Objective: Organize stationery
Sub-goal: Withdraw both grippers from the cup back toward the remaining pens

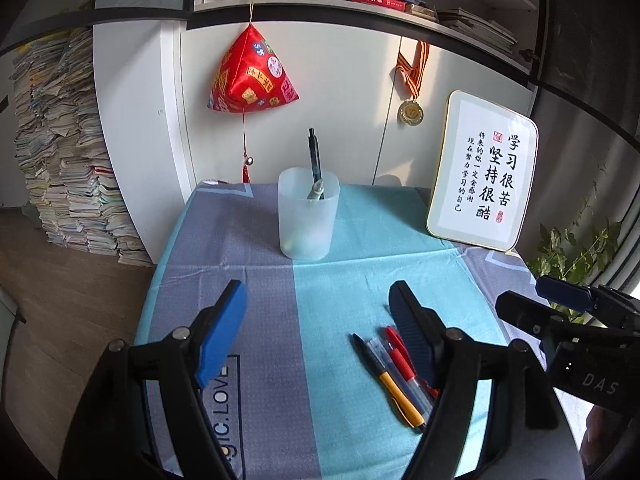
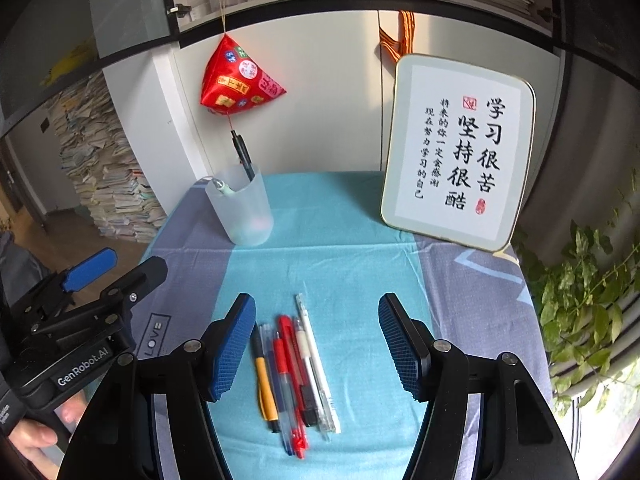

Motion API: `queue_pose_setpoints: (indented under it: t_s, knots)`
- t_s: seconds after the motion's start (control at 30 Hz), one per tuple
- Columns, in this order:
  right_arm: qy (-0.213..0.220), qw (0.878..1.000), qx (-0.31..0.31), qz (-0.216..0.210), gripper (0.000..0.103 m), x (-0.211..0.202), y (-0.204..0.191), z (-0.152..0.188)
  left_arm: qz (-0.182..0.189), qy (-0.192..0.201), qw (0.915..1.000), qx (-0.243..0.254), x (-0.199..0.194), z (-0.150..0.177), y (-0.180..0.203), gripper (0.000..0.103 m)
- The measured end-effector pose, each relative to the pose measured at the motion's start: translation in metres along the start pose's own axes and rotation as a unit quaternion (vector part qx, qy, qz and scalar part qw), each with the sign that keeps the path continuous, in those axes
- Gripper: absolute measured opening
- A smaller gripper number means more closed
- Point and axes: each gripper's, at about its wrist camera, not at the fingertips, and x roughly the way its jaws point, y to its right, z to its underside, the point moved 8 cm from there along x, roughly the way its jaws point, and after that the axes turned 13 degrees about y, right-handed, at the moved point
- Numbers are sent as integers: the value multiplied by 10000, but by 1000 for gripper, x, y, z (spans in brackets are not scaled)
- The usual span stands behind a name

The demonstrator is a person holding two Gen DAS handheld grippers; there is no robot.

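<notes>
The left wrist camera sits behind its own fingers, tilted down across the table (image 1: 224, 248) toward the back wall, with the cup (image 1: 308, 220) near 12 o'clock; the right wrist camera, set likewise, sees the same cup (image 2: 242, 210) at 11 o'clock and stands close above the pens (image 2: 296, 376); both views share the cup, the pens (image 1: 394, 376) and the framed sign (image 1: 482, 172).
</notes>
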Motion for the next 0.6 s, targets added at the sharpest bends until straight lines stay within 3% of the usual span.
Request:
queue_pose_setpoints:
  t_s: [0.1,0.27,0.37,0.5,0.6]
  knots:
    - [-270,9996,-25,44,65,12,8,16,-23,-239,9997,-90,4,13,0,73]
    - [-834,9965,72,-33,65,41,17,46,129,-1071,9918,-684,25,45,0,73]
    - [-1070,9942,102,57,65,53,25,60,-10,-1379,9889,-553,35,59,3,73]
    - [-1140,9929,309,133,65,55,39,66,84,-1853,9807,-609,44,78,11,73]
    - [-1106,9929,411,153,65,52,45,65,66,-1981,9786,-558,48,86,17,73]
